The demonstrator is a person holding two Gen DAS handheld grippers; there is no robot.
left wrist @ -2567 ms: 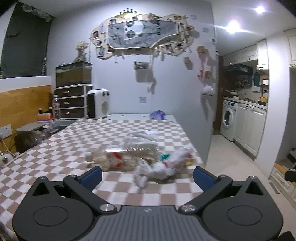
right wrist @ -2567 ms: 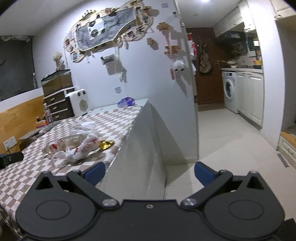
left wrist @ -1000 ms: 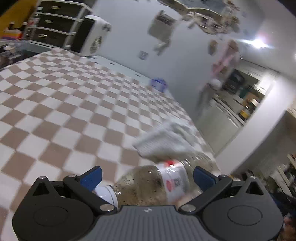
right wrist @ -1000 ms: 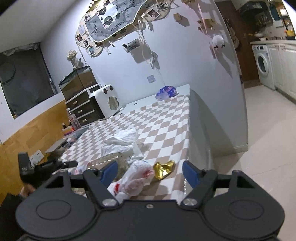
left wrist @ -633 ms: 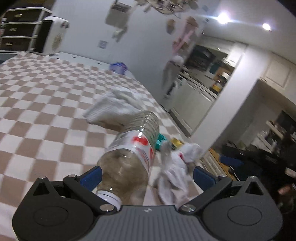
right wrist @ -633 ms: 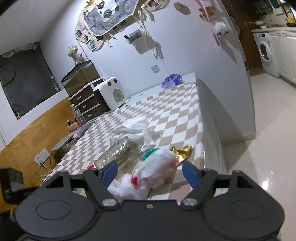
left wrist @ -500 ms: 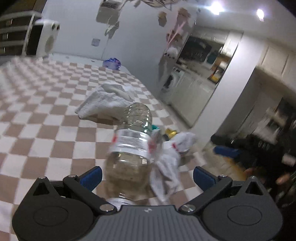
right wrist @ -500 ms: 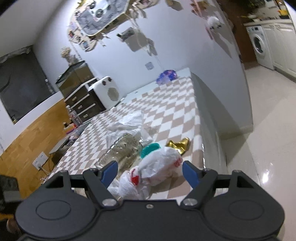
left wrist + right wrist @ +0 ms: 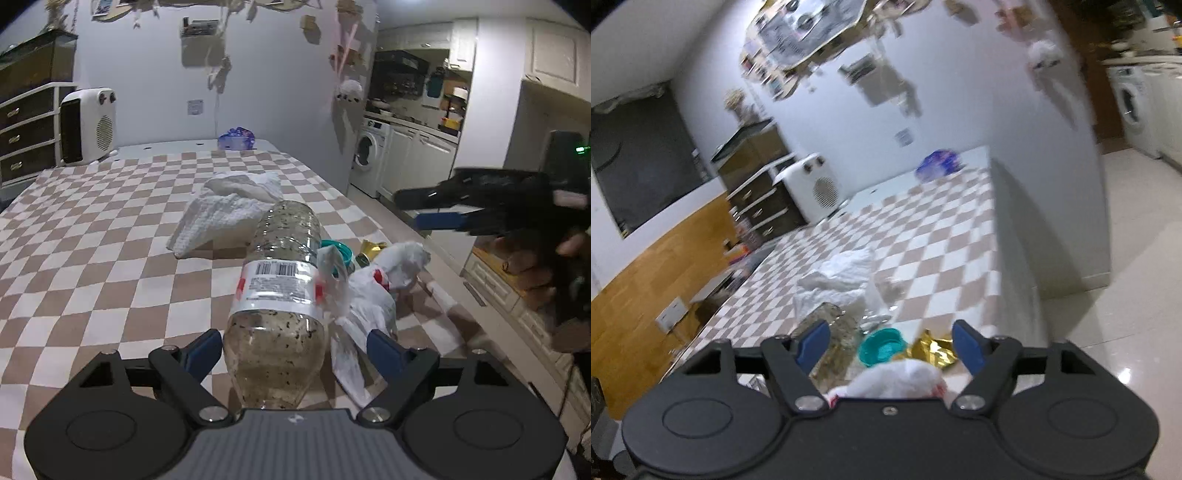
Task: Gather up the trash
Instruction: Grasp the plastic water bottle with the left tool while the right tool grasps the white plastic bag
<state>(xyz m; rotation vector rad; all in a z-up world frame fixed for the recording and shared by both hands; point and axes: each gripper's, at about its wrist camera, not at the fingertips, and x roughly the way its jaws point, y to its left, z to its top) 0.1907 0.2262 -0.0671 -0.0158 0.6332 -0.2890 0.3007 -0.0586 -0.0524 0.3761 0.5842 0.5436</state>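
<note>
A: Any writing? Fast.

B: The bottle (image 9: 277,295) lies on the checked tablecloth (image 9: 92,258), neck toward the camera. Its white label (image 9: 275,284) has a barcode and red marks; the small print is too fine to read. No brand can be made out.

A: Left gripper (image 9: 295,350)?

B: Its jaws have just been closing. The bottle's shoulder sits between the blue pads; the left pad looks to be at the plastic, the right pad stands clear beside the white plastic bag (image 9: 369,295). No grip yet.

A: Right gripper (image 9: 892,343)?

B: Also just been closing, still apart. The white bag (image 9: 897,380) bulges up between its fingers at the base; whether the pads touch it cannot be told. That view is blurred.

A: Rest of the trash?

B: A teal lid (image 9: 882,347) and a gold wrapper (image 9: 932,350) lie just beyond the bag near the table's right edge. The crumpled white cloth (image 9: 229,210) lies behind the bottle.

A: Room?

B: The cloth is bare to the left and far end. The edge drops to tiled floor (image 9: 1126,258) just right of the bag.
</note>
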